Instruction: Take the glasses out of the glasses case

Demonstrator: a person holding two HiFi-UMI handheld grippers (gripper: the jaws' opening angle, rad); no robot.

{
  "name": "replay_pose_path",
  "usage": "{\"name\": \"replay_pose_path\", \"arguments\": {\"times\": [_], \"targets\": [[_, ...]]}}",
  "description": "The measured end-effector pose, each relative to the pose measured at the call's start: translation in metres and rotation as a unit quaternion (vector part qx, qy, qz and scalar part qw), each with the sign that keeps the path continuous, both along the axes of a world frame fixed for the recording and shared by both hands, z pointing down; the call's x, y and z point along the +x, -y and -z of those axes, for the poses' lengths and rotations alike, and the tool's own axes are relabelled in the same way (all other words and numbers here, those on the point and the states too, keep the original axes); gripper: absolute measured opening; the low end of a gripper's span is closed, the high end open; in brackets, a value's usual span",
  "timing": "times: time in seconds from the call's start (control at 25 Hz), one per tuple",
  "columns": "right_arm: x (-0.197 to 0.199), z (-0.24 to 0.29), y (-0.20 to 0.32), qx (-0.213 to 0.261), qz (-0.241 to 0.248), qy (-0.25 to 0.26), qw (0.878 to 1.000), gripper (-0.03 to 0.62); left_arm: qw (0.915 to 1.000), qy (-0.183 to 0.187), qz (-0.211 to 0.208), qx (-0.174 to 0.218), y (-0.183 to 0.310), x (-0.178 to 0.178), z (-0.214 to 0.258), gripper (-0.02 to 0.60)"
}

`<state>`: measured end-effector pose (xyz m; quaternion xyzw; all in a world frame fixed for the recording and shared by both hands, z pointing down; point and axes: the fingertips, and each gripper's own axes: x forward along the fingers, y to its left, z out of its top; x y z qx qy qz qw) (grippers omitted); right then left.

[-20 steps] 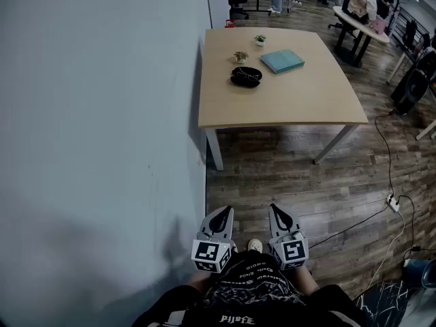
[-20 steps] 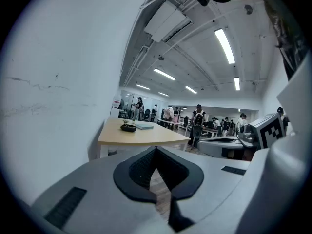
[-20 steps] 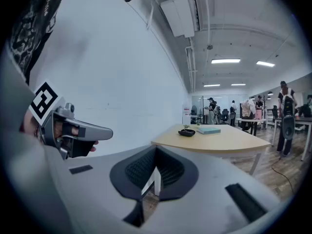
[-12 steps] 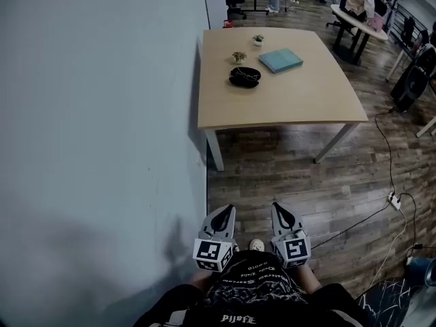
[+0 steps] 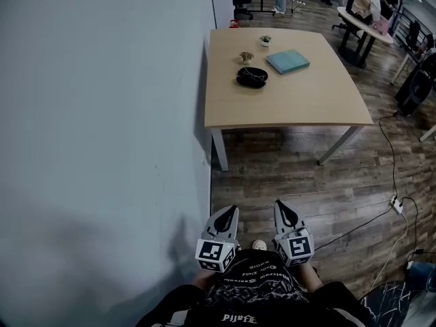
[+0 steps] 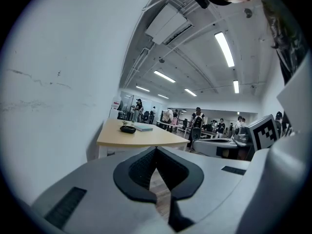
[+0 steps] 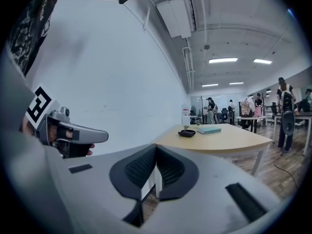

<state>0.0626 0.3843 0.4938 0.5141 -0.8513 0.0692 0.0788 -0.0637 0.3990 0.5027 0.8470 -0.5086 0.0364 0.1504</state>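
on far table [image 5: 306, 97]: glasses case [image 5: 251, 77], teal book [image 5: 288, 61], small plant [image 5: 246, 56] behind case.

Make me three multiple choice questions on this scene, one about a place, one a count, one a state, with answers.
1. Where does the glasses case lie?
A) on the floor
B) on the table beside the teal book
C) on a chair

2. How many small potted plants stand on the table?
A) one
B) two
C) four

3. How are the left gripper and right gripper set?
A) both wide open
B) one open, one shut
C) both shut, empty

1 B: the head view shows it on the tabletop by the book.
2 B: two plants stand behind the case.
3 C: each gripper view shows pads meeting, nothing between.
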Motion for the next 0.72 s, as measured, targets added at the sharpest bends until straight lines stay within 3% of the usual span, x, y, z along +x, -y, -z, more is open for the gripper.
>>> {"name": "replay_pose_path", "arguments": {"times": [0.08, 0.12, 0.2, 0.24, 0.32, 0.36, 0.72], "targets": [[0.001, 0.001, 0.0, -0.001, -0.004, 0.002, 1.0, 0.034, 0.9998, -0.006, -0.016, -0.009, -0.001, 0.002, -0.002, 0.005], [0.001, 0.001, 0.0, -0.002, -0.005, 0.004, 1.0, 0.093, 0.9997, -0.007, -0.02, -0.013, -0.001, 0.003, -0.003, 0.005], [0.0, 0.001, 0.001, -0.004, -0.004, 0.01, 1.0, 0.097, 0.9996, -0.01, -0.022, -0.015, 0.0, 0.0, -0.004, 0.018], [-0.002, -0.001, 0.001, -0.006, -0.002, 0.013, 1.0, 0.097, 0.9994, -0.017, -0.024, -0.017, 0.0, -0.001, -0.005, 0.068], [-0.005, -0.004, 0.002, -0.012, 0.001, 0.019, 1.0, 0.207, 0.9984, -0.036, -0.034, -0.028, 0.002, -0.002, -0.009, 0.21], [-0.007, -0.004, 0.002, -0.013, 0.0, 0.02, 1.0, 0.212, 0.9978, -0.041, -0.038, -0.034, 0.002, -0.003, -0.011, 0.236], [-0.017, -0.01, -0.003, -0.017, -0.013, 0.01, 1.0, 0.212, 0.9984, -0.019, -0.042, -0.031, 0.001, -0.019, -0.016, 0.238]]}}
